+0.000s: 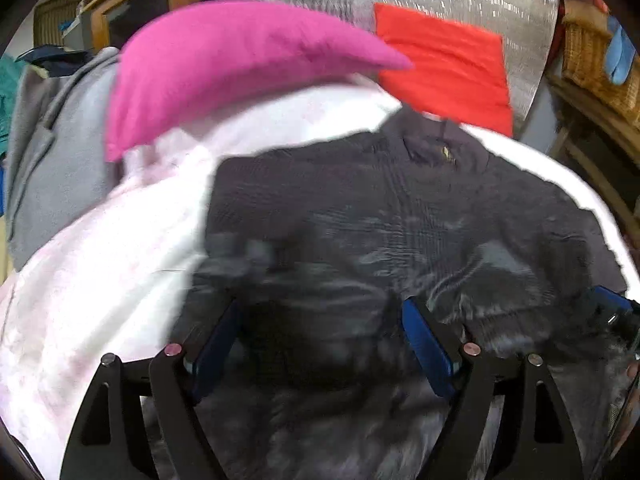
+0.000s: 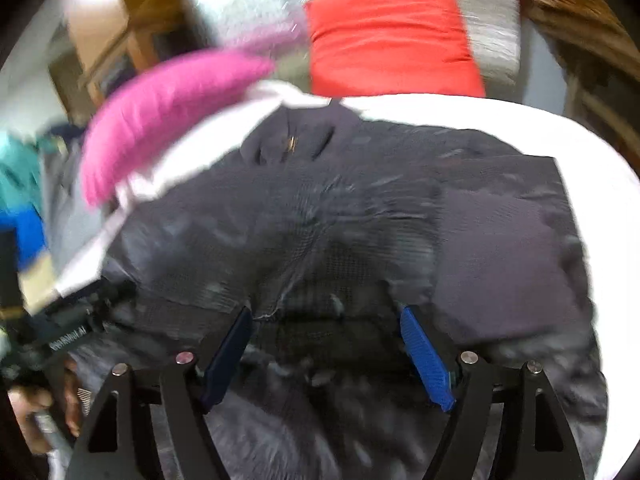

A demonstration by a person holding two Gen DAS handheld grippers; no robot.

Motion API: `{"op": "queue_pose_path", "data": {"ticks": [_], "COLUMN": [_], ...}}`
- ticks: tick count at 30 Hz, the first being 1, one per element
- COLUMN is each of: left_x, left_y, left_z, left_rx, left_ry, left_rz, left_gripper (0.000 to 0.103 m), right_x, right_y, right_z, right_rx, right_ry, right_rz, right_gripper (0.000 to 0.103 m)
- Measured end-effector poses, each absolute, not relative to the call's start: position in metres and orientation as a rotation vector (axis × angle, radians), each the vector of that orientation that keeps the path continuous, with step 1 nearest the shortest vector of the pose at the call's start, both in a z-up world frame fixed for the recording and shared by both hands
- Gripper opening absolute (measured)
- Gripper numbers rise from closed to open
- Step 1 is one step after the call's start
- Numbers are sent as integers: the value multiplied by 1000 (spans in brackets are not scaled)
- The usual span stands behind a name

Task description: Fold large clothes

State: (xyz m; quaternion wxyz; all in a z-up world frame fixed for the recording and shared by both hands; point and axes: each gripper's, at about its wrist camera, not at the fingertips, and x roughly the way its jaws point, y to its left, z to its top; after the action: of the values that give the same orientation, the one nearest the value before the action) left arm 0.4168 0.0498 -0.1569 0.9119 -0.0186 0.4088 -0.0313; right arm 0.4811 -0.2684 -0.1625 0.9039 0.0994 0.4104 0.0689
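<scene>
A dark grey zip-up garment [image 1: 380, 208] lies spread on a white sheet [image 1: 100, 272], collar and zip pull at the far end. It also shows in the right wrist view [image 2: 360, 208], with one side folded over at the right. My left gripper [image 1: 320, 316] is open, its blue pads just above the garment's near part with dark fabric between the jaws. My right gripper [image 2: 326, 320] is open too, low over the near hem. The right gripper's tip [image 1: 612, 304] shows at the right edge of the left wrist view. The left gripper [image 2: 72, 320] shows at the left of the right wrist view.
A pink pillow [image 1: 224, 64] and a red pillow [image 1: 444, 68] lie at the far end of the bed. A grey garment [image 1: 52, 152] lies to the left. A wicker basket [image 1: 592, 64] sits on wooden shelves at right. Wooden furniture [image 1: 132, 4] stands behind.
</scene>
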Motion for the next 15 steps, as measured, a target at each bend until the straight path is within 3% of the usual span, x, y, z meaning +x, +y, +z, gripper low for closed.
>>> {"op": "queue_pose_path", "data": {"ticks": [5, 11, 15], "left_x": [339, 246, 194], "left_y": [121, 183, 184], "left_z": [-137, -160, -175], "left_rx": [-118, -237, -284], "left_ry": [814, 932, 1003], "left_rz": [-117, -175, -267], "left_gripper": [85, 85, 85], "right_x": [398, 268, 206], "right_y": [-344, -434, -438], "right_z": [-146, -194, -212], "right_rx": [351, 636, 778], "right_ry": [834, 955, 958], "right_rz": [81, 73, 178], "right_gripper": [85, 85, 85]}}
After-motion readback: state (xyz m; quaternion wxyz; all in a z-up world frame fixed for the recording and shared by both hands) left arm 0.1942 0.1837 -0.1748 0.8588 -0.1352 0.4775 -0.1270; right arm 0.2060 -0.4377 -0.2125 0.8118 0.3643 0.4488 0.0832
